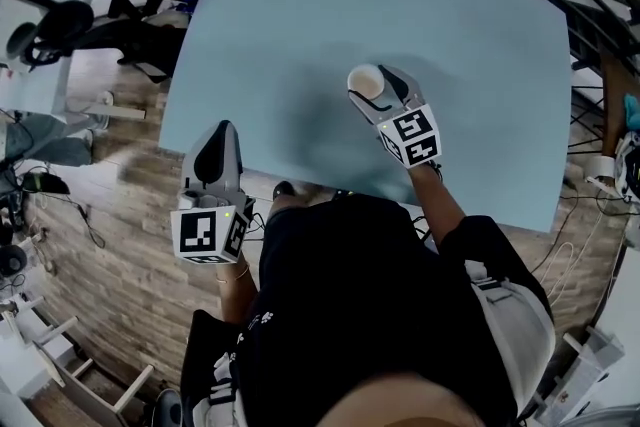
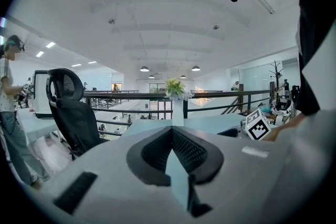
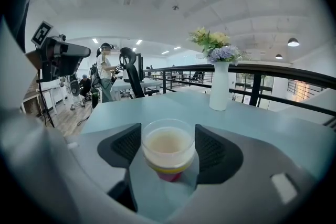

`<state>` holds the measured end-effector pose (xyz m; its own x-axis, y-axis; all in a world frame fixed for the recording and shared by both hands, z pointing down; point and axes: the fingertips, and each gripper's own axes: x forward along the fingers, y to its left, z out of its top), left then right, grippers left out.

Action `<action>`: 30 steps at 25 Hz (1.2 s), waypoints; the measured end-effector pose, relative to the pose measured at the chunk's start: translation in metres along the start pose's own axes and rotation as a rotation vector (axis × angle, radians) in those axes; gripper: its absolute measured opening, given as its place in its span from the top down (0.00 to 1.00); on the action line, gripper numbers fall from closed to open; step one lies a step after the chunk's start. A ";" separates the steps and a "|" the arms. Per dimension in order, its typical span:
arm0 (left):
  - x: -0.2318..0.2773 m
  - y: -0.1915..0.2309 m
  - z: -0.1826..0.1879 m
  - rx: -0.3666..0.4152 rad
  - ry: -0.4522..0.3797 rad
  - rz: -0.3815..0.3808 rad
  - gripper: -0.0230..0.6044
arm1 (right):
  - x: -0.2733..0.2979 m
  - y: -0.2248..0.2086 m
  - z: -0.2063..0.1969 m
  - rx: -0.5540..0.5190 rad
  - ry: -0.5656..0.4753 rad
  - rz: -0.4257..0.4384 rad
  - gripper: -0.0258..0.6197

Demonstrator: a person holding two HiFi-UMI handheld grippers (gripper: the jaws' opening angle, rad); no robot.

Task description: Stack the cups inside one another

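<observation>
Right gripper view: my right gripper [image 3: 168,138] pinches nested cups [image 3: 168,150]; keep squeeze light, stack upright; vase [image 3: 219,86] one o'clock; left gripper [image 2: 170,129] pressed together.

No readable text, numbers or brands; only coded square markers on left gripper [image 1: 222,129] and right gripper [image 1: 372,85] cubes.

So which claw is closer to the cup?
Right. The right claw holds the cup between its jaws; the left claw is back at the table's near edge, apart from it.
</observation>
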<state>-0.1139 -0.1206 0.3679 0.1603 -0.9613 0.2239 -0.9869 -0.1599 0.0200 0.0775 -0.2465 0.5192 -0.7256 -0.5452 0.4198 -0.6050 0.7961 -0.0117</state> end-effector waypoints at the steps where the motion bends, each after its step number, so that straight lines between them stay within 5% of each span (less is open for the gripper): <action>1: 0.000 0.000 -0.001 -0.001 0.000 -0.004 0.99 | -0.001 0.000 0.002 0.007 -0.006 0.001 0.45; 10: 0.010 -0.008 0.000 0.010 -0.012 -0.074 0.99 | -0.027 0.003 0.030 0.036 -0.107 -0.042 0.49; 23: 0.038 -0.055 0.008 0.051 -0.014 -0.270 0.99 | -0.112 -0.003 0.069 0.072 -0.358 -0.193 0.95; 30: 0.047 -0.087 0.002 0.062 -0.006 -0.364 0.99 | -0.148 0.003 0.065 0.117 -0.409 -0.221 0.95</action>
<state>-0.0201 -0.1523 0.3745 0.5012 -0.8401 0.2073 -0.8623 -0.5050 0.0379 0.1614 -0.1805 0.3983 -0.6310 -0.7751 0.0327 -0.7749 0.6277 -0.0747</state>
